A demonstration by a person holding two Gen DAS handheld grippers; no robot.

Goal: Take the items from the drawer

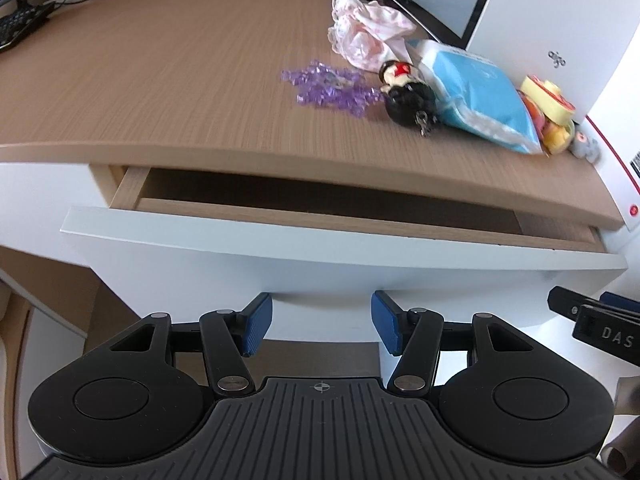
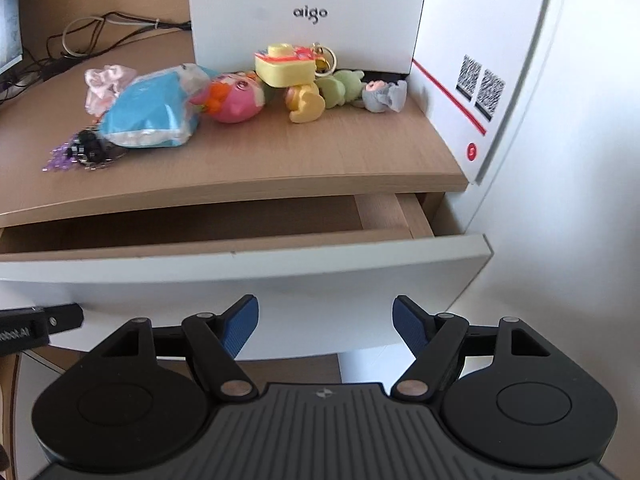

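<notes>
Both the left gripper (image 1: 322, 326) and right gripper (image 2: 325, 326) are held released at 6 o'clock below the open drawer (image 1: 340, 246); nothing is grasped.

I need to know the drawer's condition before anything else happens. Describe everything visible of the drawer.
The drawer sits directly under the wooden desktop, pulled partly out. It has a flat white front panel and light wood-look sides and inner walls. The visible part of its interior is shadowed, and no items show inside. Neither gripper touches it.
</notes>
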